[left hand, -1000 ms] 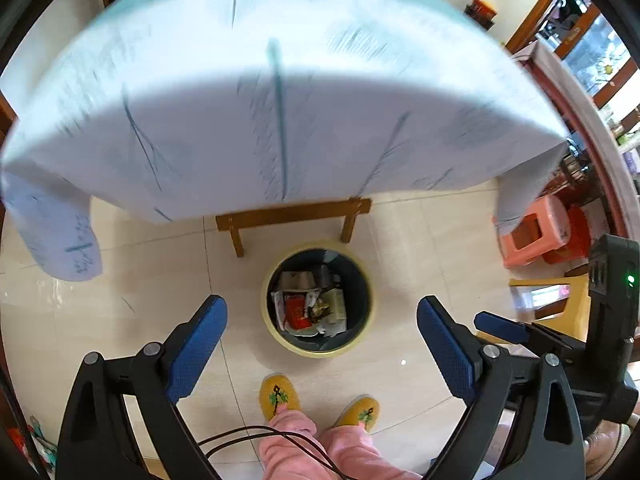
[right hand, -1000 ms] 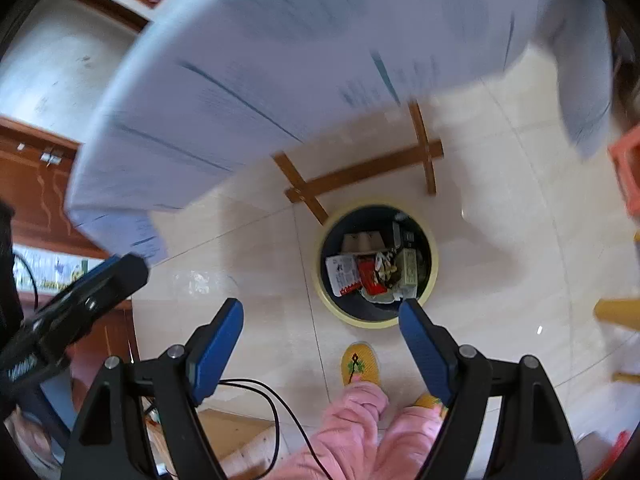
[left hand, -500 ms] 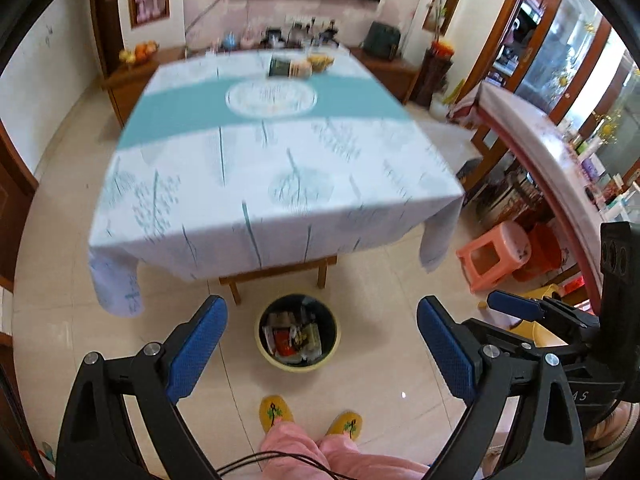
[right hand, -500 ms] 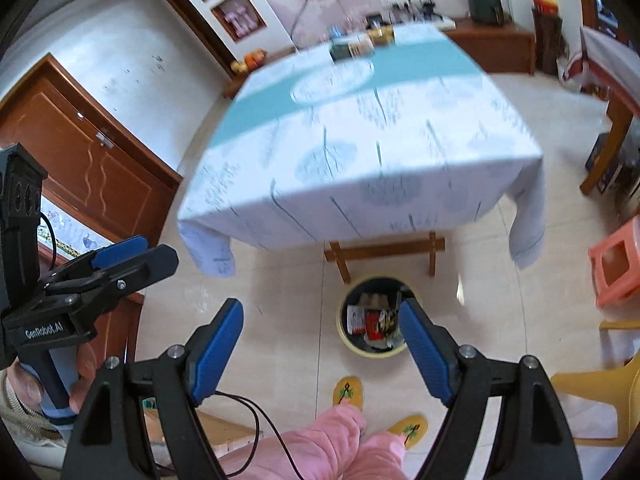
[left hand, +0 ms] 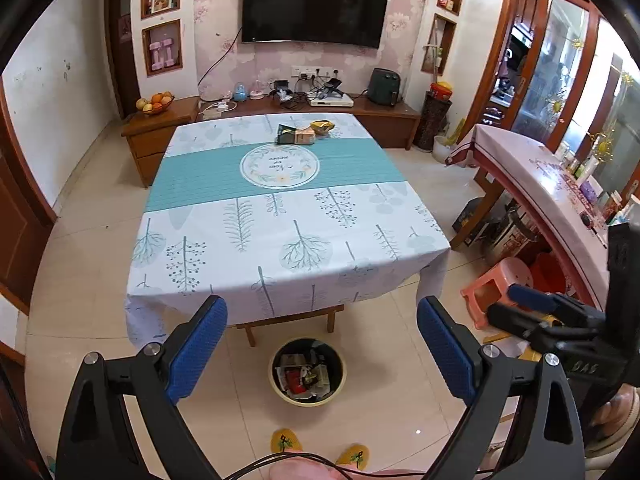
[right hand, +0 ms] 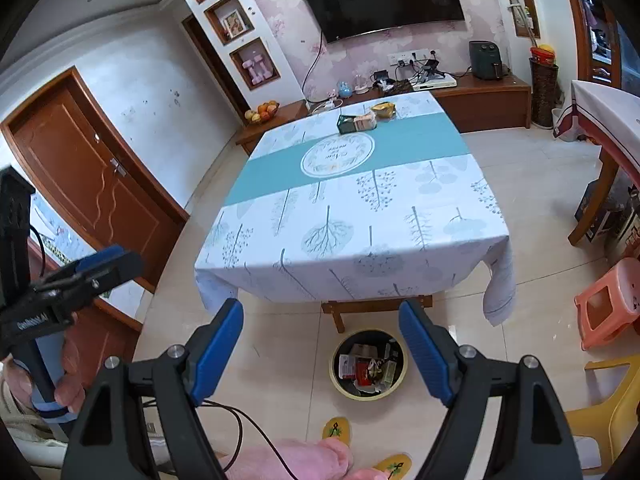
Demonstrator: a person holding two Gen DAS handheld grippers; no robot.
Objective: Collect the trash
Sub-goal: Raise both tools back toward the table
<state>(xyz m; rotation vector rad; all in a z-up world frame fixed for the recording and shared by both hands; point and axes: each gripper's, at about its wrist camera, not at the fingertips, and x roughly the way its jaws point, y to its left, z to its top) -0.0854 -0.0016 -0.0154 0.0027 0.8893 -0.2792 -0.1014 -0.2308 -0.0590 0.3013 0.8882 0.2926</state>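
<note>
A round yellow-rimmed trash bin (left hand: 307, 372) (right hand: 370, 364) with wrappers inside stands on the floor at the table's near edge. On the far side of the tablecloth lie a dark green packet (left hand: 289, 134) (right hand: 345, 124), a tan packet (left hand: 305, 136) (right hand: 365, 122) and a yellow wrapper (left hand: 322, 126) (right hand: 384, 109). My left gripper (left hand: 322, 344) is open and holds nothing, high above the bin. My right gripper (right hand: 320, 344) is open too, with nothing between its blue pads; it also shows at the right edge of the left wrist view (left hand: 532, 304).
The table (left hand: 280, 216) (right hand: 360, 208) has a white and teal cloth. A pink stool (left hand: 496, 288) (right hand: 608, 300) and a yellow chair (right hand: 608, 420) stand to the right. The person's yellow slippers (left hand: 284, 440) are just behind the bin. A side table (left hand: 540, 176) is at right.
Both grippers have risen and tilted up from looking down at the bin; the tabletop with the packets on it and the far wall have come into view. Both stayed open.
</note>
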